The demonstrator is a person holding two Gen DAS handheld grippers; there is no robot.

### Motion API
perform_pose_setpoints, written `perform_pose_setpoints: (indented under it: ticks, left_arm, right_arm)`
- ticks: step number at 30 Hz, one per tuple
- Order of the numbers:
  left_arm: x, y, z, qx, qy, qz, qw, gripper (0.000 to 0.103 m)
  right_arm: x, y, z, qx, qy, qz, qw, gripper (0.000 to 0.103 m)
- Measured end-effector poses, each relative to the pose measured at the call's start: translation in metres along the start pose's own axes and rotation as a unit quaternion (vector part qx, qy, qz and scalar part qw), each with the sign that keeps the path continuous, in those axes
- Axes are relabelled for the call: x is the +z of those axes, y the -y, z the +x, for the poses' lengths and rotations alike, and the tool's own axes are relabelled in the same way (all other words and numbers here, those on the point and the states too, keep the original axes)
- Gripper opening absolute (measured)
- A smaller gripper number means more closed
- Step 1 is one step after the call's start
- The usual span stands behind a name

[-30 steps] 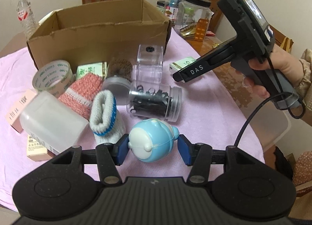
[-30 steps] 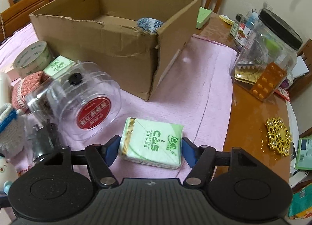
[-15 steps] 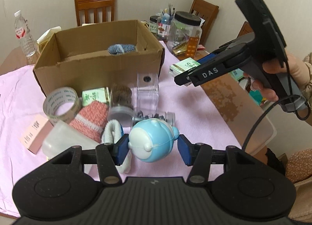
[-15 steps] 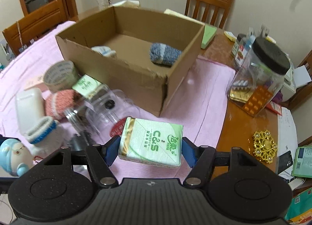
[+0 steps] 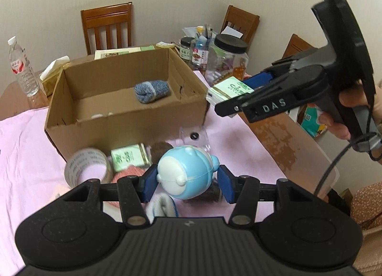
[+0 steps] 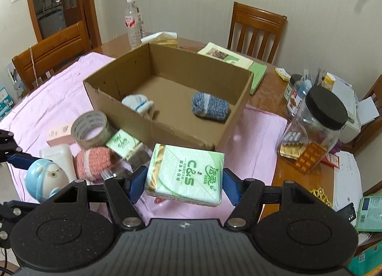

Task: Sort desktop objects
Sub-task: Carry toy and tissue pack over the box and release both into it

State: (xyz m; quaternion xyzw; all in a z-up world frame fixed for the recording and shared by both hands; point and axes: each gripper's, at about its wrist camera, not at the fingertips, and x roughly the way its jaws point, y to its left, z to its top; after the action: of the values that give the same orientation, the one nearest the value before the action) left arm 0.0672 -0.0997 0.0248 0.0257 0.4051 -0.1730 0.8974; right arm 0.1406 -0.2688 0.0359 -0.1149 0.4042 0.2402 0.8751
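left gripper (image 5: 186, 184): clamped on the blue toy (image 5: 185, 173), blue pads pressed to both its sides, toy lifted clear of the counter (image 5: 269, 139).
right gripper (image 6: 182, 184): closed on the green tissue pack (image 6: 186, 174), one pad against each short edge, pack held in the air and tilted.
cardboard box (image 6: 167, 130): ahead of both grippers, open at the top, a blue-grey sock roll (image 6: 210, 107) and a white sock roll (image 6: 138, 105) on its floor.
below the left gripper: a tape roll (image 5: 87, 166), a second tissue pack (image 5: 129, 160) and a pink sock roll (image 6: 94, 161) on the pink cloth (image 5: 23, 156).
right of the right gripper: a clear jar (image 6: 320, 125) with a black lid, well apart.
hand (image 5: 353, 111): wrapped round the right gripper's handle.
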Motion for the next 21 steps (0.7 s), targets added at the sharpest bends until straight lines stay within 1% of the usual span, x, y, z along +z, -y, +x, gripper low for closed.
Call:
perform_pose_setpoints:
  ticks: [6, 14, 18, 21]
  left_arm:
    - [0.020, -0.022, 0.007, 0.000, 0.008, 0.008, 0.9999, 0.053]
    - [0.057, -0.055, 0.018, -0.007, 0.019, 0.019, 0.9996, 0.053]
    - [0.073, -0.072, 0.028, -0.009, 0.014, 0.029, 0.9994, 0.053]
    - [0.083, -0.085, 0.039, -0.005, 0.003, 0.036, 0.9993, 0.053]
  right_arm:
    - [0.015, -0.004, 0.005, -0.007, 0.007, 0.000, 1.000, 0.071]
    - [0.040, -0.011, 0.013, -0.016, 0.014, 0.013, 1.000, 0.071]
    - [0.052, -0.014, 0.021, -0.020, 0.013, 0.020, 1.000, 0.071]
    - [0.061, -0.016, 0.029, -0.024, 0.009, 0.029, 0.999, 0.071]
